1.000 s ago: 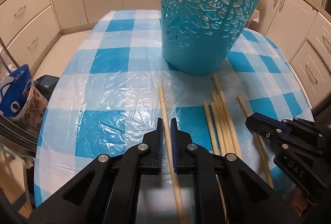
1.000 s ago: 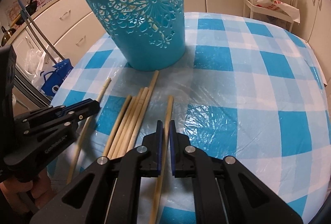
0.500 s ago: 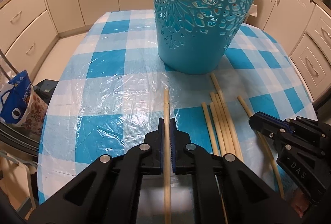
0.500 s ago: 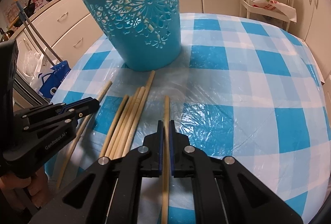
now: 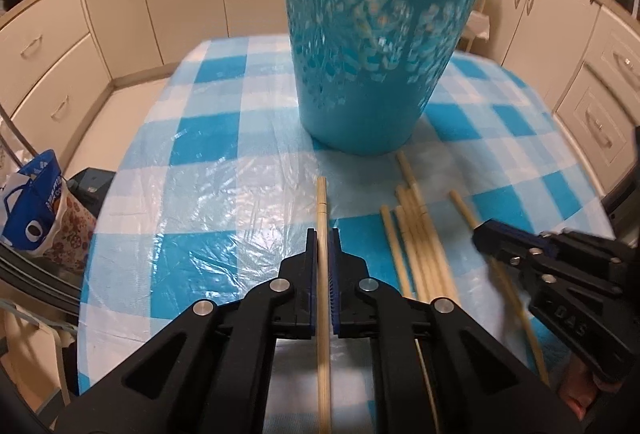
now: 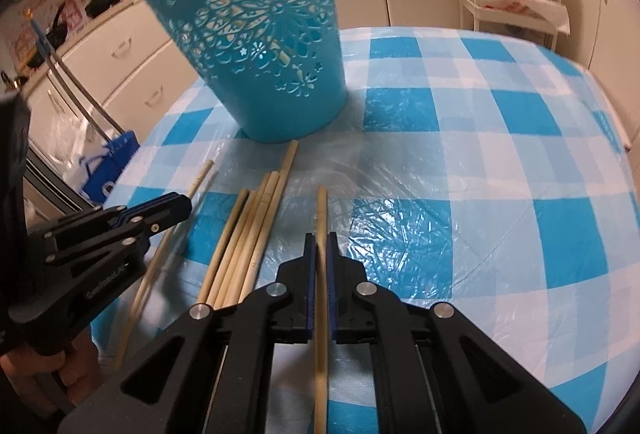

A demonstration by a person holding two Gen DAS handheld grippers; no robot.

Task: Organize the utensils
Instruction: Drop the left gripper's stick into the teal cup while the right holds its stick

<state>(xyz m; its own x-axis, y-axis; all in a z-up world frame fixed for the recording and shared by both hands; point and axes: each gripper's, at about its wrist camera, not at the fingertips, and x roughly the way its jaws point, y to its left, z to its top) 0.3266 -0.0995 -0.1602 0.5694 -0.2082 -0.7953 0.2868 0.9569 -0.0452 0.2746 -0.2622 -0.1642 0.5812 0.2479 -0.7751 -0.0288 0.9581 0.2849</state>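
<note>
A tall turquoise cut-out basket [image 5: 376, 45] stands on the checked table, also in the right wrist view [image 6: 260, 45]. My left gripper [image 5: 323, 234] is shut on one wooden chopstick [image 5: 322, 201], which runs between the jaws and is lifted above the cloth. My right gripper [image 6: 320, 238] is shut on another chopstick [image 6: 321, 205], also raised. Several loose chopsticks [image 5: 416, 230] lie bundled between the two grippers, seen too in the right wrist view [image 6: 248, 234]. Each gripper shows in the other's view: the right [image 5: 478, 232] and the left [image 6: 186, 199].
A blue and white checked cloth under clear plastic [image 6: 480, 161] covers the round table. Cream kitchen cabinets [image 5: 60, 45] surround it. A blue patterned bag [image 5: 36, 205] hangs beyond the left table edge. A white trolley [image 6: 516, 9] stands at the far right.
Both grippers have risen and pulled back from the basket, each carrying its chopstick up off the cloth and straight between its jaws. The loose bundle has stayed put.
</note>
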